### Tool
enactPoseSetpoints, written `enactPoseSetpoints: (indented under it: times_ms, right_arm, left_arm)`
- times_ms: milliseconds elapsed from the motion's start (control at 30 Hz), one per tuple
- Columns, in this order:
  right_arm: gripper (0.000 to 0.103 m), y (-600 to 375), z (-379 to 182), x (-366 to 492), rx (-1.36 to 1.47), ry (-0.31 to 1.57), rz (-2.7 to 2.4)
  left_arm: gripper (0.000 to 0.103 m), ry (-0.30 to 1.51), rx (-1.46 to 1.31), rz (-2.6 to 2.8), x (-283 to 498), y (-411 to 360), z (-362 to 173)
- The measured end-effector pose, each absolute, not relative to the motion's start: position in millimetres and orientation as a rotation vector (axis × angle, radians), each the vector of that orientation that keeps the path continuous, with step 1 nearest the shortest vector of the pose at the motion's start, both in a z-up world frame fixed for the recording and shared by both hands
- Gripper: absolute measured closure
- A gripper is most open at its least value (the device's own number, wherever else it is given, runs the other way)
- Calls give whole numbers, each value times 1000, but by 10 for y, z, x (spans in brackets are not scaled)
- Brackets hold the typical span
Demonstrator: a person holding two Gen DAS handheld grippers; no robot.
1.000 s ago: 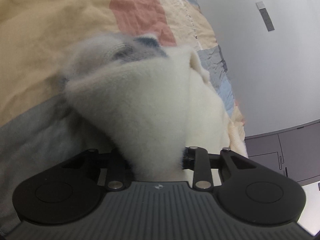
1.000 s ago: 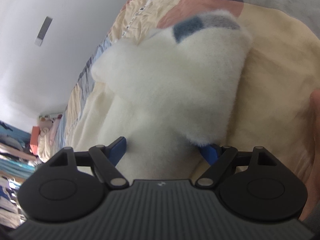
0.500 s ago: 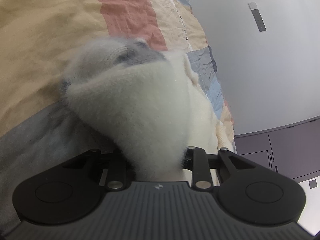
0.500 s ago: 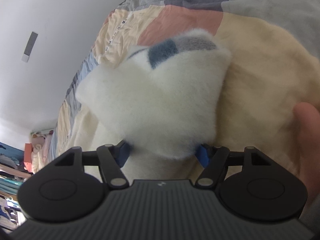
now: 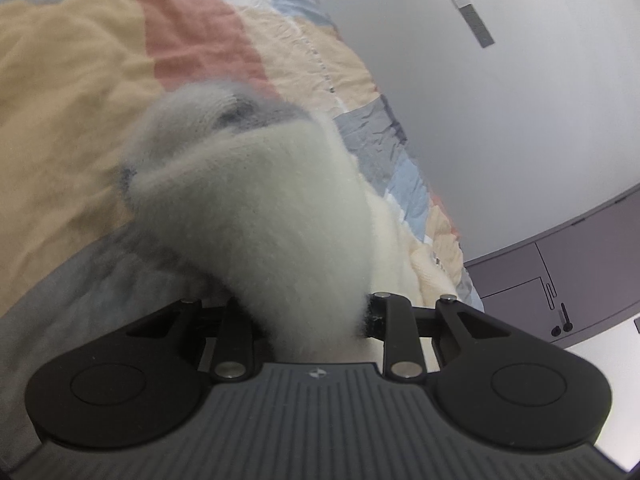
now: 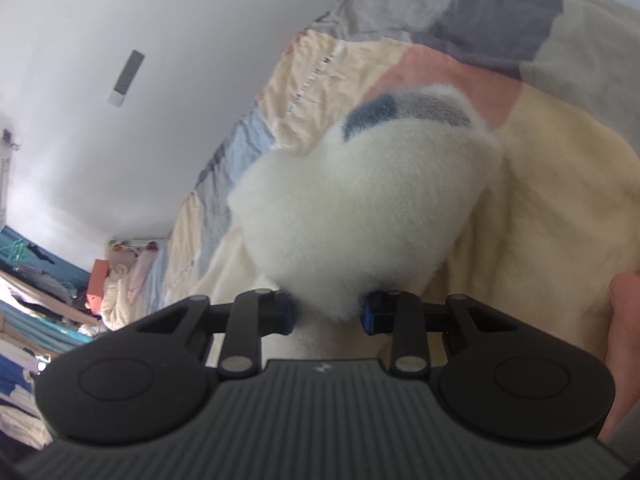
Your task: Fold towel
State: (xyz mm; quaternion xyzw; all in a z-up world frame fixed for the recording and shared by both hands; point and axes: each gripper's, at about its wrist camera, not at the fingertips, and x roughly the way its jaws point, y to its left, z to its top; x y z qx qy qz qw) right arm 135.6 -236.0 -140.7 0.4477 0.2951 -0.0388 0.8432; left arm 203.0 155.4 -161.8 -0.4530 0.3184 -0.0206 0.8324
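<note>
- Left gripper (image 5: 304, 316): jaws narrow, clamped on a bunched fold of the fluffy white towel (image 5: 260, 216). Pile bulges up and forward from between the jaws and hides the pads.
- Towel in the left wrist view: fills the middle ahead of the tool, grey-blue patch at its far top, blurred. More of the cream cloth trails off to the right of the jaws.
- Bedspread (image 5: 80, 92) lies beyond and left of the tool: tan, salmon and grey-blue patches. White wall and dark cabinet to the right.
- Right gripper (image 6: 329, 314): jaws have just been closing, and the blue pads (image 6: 367, 315) now pinch a narrow neck of the towel (image 6: 360, 208).
- Towel in the right wrist view: balloons out just ahead of the pads, blue and grey stripe on its far upper edge, with the bedspread (image 6: 560, 184) behind it.
- Hand (image 6: 624, 312) shows at the right edge, beside the tool.
- Cluttered shelves sit far left of the tool, blurred.
</note>
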Motion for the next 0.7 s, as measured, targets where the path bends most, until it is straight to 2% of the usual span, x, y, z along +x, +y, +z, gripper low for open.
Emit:
enactPoseSetpoints:
  times_ms: [467,700]
  right_arm:
    - [71,-2494,-819,912,949,558,66]
    - [71,-2558,-787,684,953,572,102]
  left_arm:
    - [72,639,-900,-59,1322,1487,-998]
    - [71,692,-932,-48,1021,1502,-1038]
